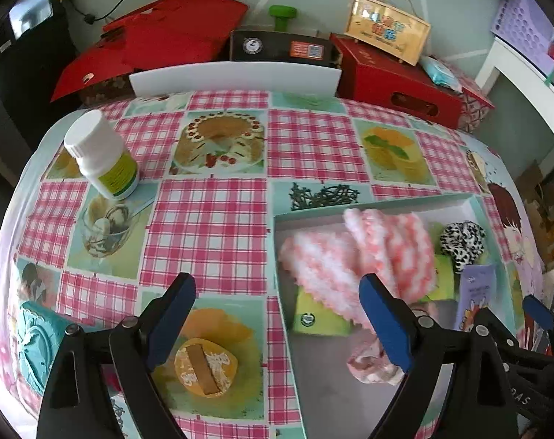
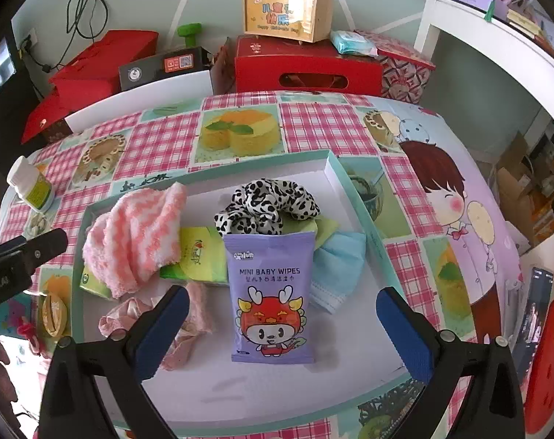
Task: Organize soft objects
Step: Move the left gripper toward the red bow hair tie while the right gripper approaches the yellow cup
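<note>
A shallow teal-rimmed box (image 2: pixel 344 179) lies on the table and holds the soft things. In it are a pink-and-white fluffy cloth (image 2: pixel 137 237), a leopard-print scrunchie (image 2: pixel 266 206), a purple pack of baby wipes (image 2: pixel 271 300), green tissue packs (image 2: pixel 200 256), a blue face mask (image 2: pixel 337 267) and a pink scrunchie (image 2: pixel 189 325). My right gripper (image 2: pixel 280 333) stands open over the wipes pack, its pads clear of it. My left gripper (image 1: pixel 277 322) is open astride the box's left rim (image 1: pixel 278 256), with the fluffy cloth (image 1: pixel 357 259) just ahead and nothing between its pads.
A white pill bottle (image 1: pixel 101 153) stands at the table's far left. Red boxes (image 2: pixel 306 66), a black case (image 1: pixel 280 47) and a yellow gift box (image 2: pixel 287 11) crowd the wall behind. A white board (image 1: pixel 236 78) lines the far edge. A teal item (image 1: pixel 38 344) sits near left.
</note>
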Action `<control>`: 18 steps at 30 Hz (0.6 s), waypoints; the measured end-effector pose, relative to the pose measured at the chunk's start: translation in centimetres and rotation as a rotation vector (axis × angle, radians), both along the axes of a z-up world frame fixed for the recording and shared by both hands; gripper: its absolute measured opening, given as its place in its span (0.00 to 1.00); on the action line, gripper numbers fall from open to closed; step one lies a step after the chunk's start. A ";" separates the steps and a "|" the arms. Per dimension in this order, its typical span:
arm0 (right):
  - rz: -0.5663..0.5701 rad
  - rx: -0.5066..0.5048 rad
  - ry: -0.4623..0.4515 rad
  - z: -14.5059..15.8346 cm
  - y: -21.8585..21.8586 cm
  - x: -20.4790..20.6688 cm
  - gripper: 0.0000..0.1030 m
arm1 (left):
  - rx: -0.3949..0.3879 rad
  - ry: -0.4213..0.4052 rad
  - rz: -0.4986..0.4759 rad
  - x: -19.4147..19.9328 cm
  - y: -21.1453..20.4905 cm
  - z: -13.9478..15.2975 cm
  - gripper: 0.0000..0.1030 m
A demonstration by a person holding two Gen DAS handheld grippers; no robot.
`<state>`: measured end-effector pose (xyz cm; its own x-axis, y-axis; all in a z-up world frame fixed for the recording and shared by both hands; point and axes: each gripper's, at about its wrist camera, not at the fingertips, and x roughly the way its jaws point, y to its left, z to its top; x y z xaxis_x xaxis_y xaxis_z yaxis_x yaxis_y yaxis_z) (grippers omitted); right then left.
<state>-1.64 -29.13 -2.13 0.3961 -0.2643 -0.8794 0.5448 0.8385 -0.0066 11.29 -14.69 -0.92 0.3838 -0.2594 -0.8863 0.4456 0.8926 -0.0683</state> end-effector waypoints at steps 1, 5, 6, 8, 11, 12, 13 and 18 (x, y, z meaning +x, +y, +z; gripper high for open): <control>0.001 0.000 0.001 0.0 0.0 0.0 1.00 | 0.001 -0.003 0.005 0.1 0.1 -0.1 0.88; 0.007 -0.002 0.003 -0.3 0.2 0.1 1.00 | 0.004 0.001 0.012 0.2 0.1 -0.3 0.88; 0.007 -0.002 0.003 -0.3 0.2 0.1 1.00 | 0.004 0.002 0.013 0.3 0.2 -0.3 0.88; 0.008 -0.002 0.004 -0.3 0.3 0.1 1.00 | 0.003 0.003 0.014 0.3 0.2 -0.3 0.88; 0.010 -0.005 0.005 -0.3 0.3 0.1 1.00 | 0.003 0.004 0.015 0.3 0.2 -0.3 0.88; 0.012 -0.006 0.003 -0.3 0.3 0.2 1.00 | 0.003 0.003 0.013 0.3 0.2 -0.3 0.88; 0.015 -0.008 0.002 -0.3 0.4 0.2 1.00 | 0.003 0.003 0.013 0.3 0.2 -0.3 0.88; 0.032 -0.015 -0.007 -0.1 0.8 0.4 1.00 | 0.001 -0.003 0.013 0.4 0.4 -0.1 0.88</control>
